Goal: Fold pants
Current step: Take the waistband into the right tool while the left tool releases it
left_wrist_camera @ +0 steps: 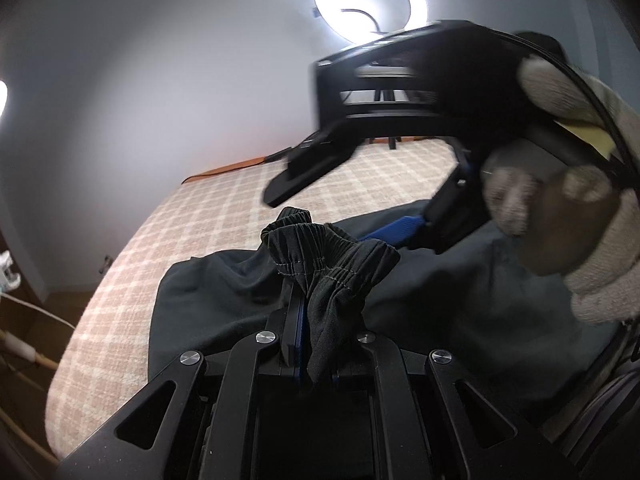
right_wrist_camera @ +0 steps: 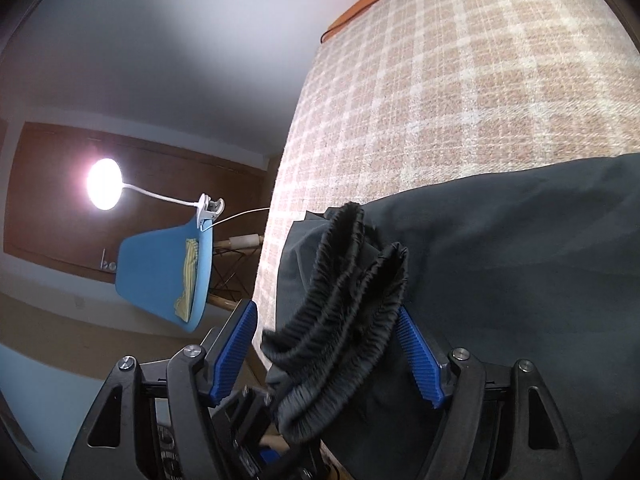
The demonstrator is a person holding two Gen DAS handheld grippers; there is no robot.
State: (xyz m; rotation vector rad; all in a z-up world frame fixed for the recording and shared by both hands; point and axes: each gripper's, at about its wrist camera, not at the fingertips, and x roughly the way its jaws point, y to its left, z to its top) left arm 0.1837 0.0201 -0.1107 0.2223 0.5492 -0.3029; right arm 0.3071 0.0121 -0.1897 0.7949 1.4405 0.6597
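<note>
We see dark pants [left_wrist_camera: 460, 300] lying on a surface covered with a beige checked cloth [left_wrist_camera: 208, 216], their gathered elastic waistband [left_wrist_camera: 320, 256] bunched up at the near end. Our left claw [left_wrist_camera: 306, 340] is clamped tight on a fold of that waistband, the fabric pinched between its blue pads and standing up above them.

In the right wrist view, our right claw [right_wrist_camera: 326, 356] stands wide apart, its ribbed blue pads [right_wrist_camera: 418, 356] on either side of the ruffled waistband [right_wrist_camera: 340, 320]; the right-hand pad lies against the cloth, the left-hand one is clear of it, so nothing is gripped. From the left wrist view this claw appears blurred above the pants, held by a hand in a light knit glove [left_wrist_camera: 576, 184].

Off the surface's edge we note a blue chair [right_wrist_camera: 164, 276] with a clip lamp [right_wrist_camera: 105, 189] on it. Faint white marks show on the brown wall panel behind the chair, too small to read. No brand or label is legible on the pants.
</note>
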